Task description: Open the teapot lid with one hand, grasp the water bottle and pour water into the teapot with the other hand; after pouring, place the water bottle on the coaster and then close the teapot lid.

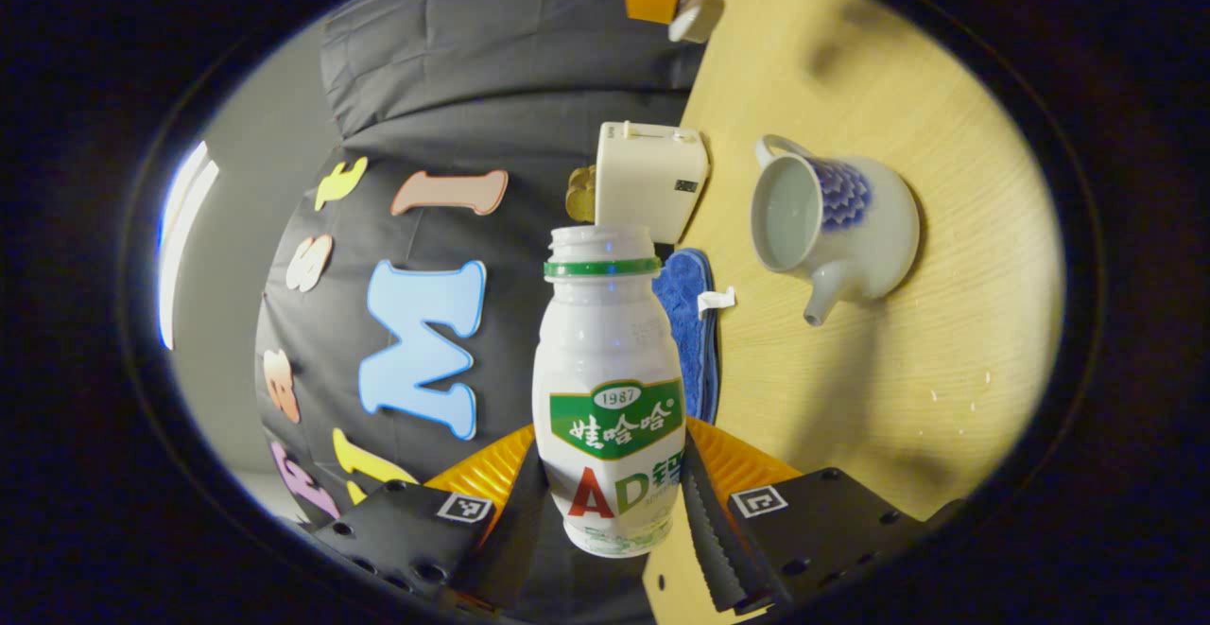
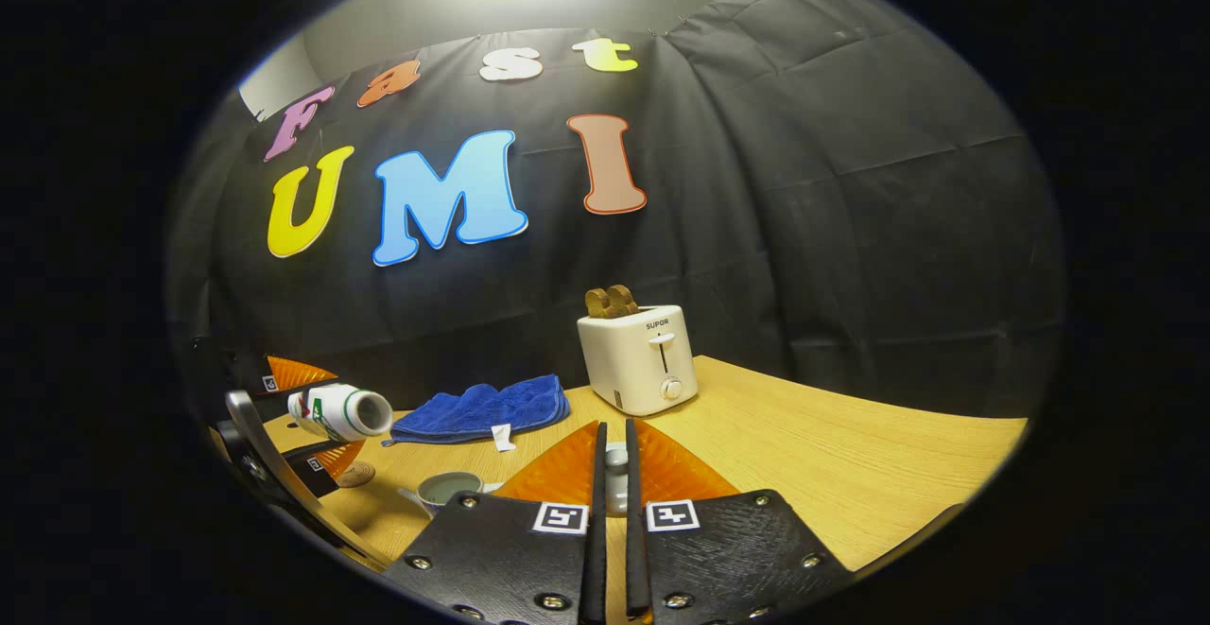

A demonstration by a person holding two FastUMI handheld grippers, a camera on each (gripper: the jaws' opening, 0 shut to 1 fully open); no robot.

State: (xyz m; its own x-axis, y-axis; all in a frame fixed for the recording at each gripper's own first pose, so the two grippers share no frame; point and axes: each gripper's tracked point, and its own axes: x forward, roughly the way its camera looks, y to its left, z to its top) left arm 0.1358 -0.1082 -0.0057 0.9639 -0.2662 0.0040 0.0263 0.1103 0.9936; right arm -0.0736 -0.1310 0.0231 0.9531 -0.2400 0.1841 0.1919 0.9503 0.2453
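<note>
While the left tool (image 1: 613,497) clamped the bottle (image 1: 610,389) low on its body, a finger pressing each side, the bottle lay tipped over on its side, as the right gripper view showed, its uncapped mouth (image 2: 370,411) pointing toward the towel (image 2: 482,408) and held above the desk (image 2: 803,455). From the left gripper view the teapot (image 1: 837,223) stood on the desk beyond and to the right of the bottle's mouth, apart from it, lid off, its open top showing a pale inside and its spout (image 1: 821,302) turned toward the tool. A blue towel lay between the bottle and the teapot in that view, near a toaster (image 1: 652,179) at the desk's back edge with bread in its slots. The right tool (image 2: 614,474) was nearly shut, its fingers leaving only a thin gap, with a small pale thing, probably the lid (image 2: 615,483), caught between them; whether both fingers pressed on it I could not tell. A round coaster (image 2: 356,475) lay on the desk below the tipped bottle, just left of the teapot.
</note>
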